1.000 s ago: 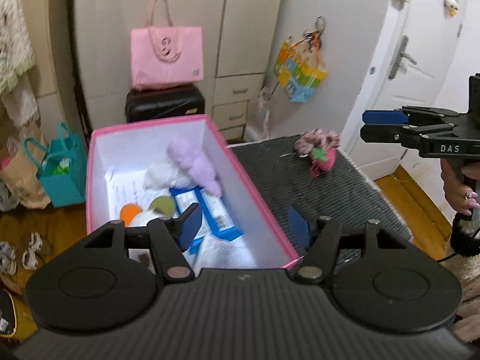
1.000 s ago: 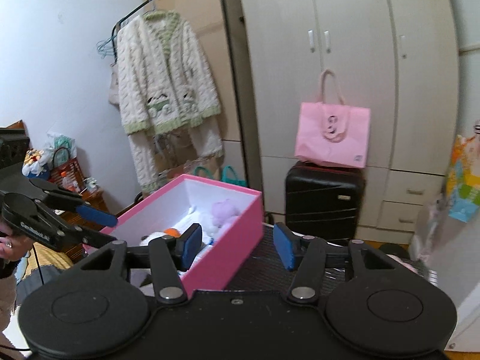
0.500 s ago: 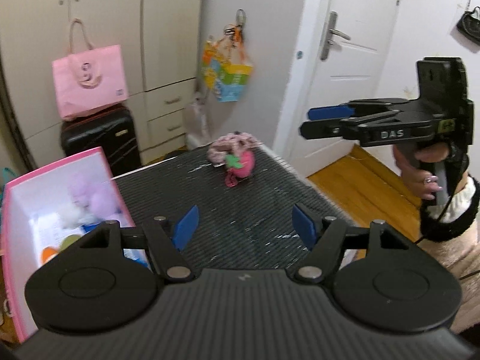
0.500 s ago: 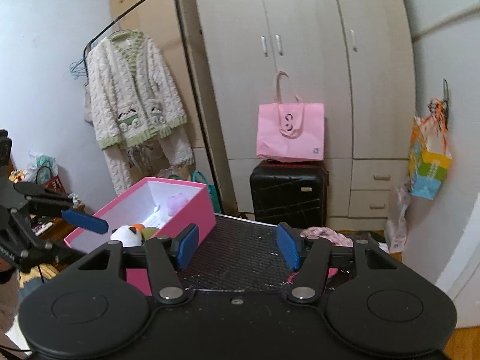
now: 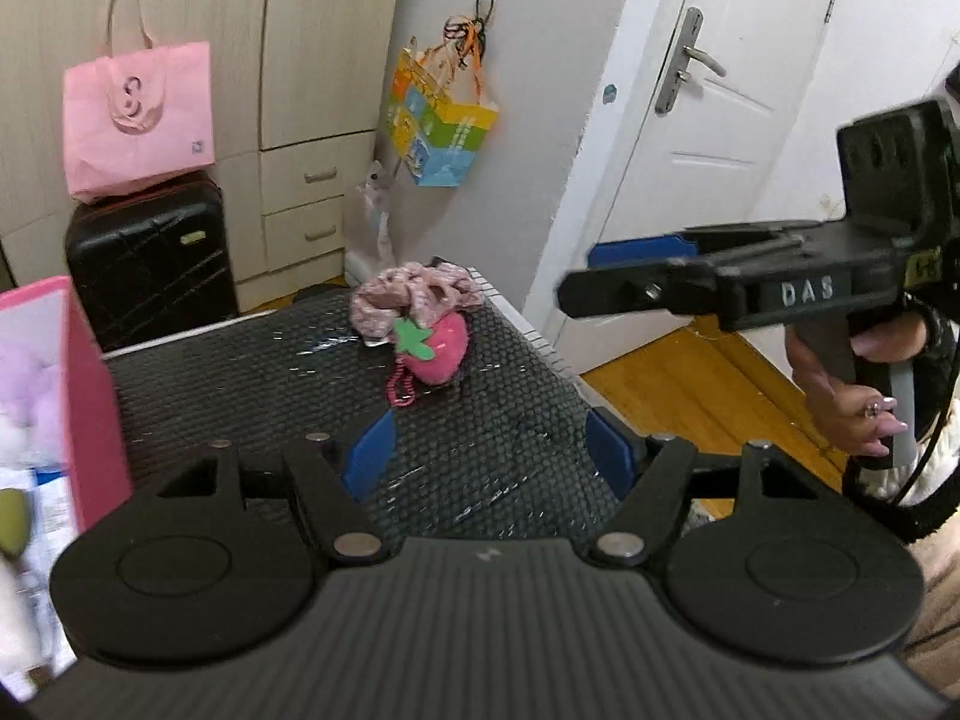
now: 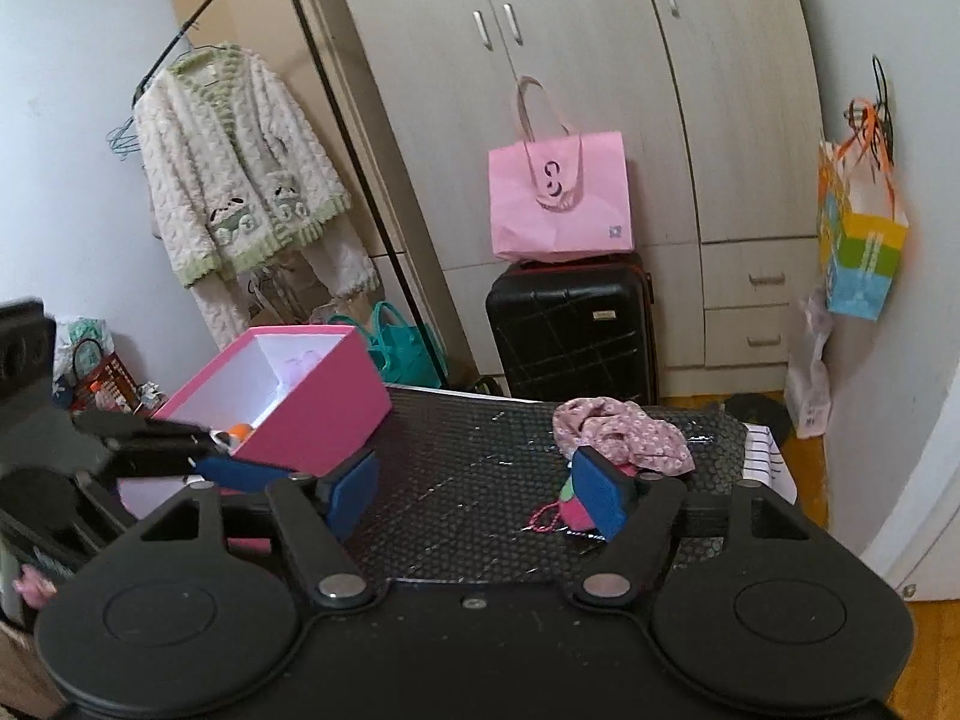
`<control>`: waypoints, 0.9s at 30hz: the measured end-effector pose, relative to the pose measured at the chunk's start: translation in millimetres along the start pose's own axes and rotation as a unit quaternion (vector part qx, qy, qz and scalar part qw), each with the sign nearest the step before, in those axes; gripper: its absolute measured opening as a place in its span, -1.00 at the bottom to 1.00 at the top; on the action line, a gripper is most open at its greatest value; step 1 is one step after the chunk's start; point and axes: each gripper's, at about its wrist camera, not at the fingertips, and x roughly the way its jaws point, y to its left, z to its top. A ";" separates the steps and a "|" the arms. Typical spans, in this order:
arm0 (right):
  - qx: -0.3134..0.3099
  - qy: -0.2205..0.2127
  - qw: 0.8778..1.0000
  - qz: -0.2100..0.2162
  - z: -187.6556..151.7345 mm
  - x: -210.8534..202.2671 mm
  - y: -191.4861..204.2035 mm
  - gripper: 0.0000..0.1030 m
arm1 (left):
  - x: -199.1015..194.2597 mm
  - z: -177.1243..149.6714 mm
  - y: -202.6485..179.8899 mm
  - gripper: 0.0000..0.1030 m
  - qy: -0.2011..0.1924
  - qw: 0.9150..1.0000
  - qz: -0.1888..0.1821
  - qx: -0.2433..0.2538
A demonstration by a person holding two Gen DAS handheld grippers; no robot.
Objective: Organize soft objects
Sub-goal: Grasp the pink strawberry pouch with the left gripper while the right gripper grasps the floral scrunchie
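Surface: tabletop (image 5: pixel 288 372), dark textured mat cover | Left end: pink box (image 6: pixel 312 414) standing on it, open-topped | Far right end: pink floral cloth (image 5: pixel 414 294) bunched, touching strawberry plush (image 5: pixel 441 348) just in front | Middle: bare mat between box and plush.

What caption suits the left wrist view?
Open left gripper faces strawberry plush and floral cloth on dark mat.
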 end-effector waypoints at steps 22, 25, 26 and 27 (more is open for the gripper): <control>0.100 0.040 0.994 0.006 1.6 119.2 -116.2 0.67 | 158.5 2.1 6.4 0.37 -0.046 0.996 0.071 0.012; 0.099 0.042 0.994 0.011 0.0 133.0 -121.7 0.76 | 170.6 1.6 3.8 0.39 -0.051 0.994 0.090 0.022; 0.104 0.041 0.994 0.015 -1.8 138.5 -123.7 0.77 | 175.2 1.3 2.6 0.39 -0.051 0.993 0.102 0.029; 0.113 0.043 0.992 0.017 -4.0 144.6 -126.3 0.77 | 179.9 1.2 1.5 0.39 -0.047 0.991 0.115 0.038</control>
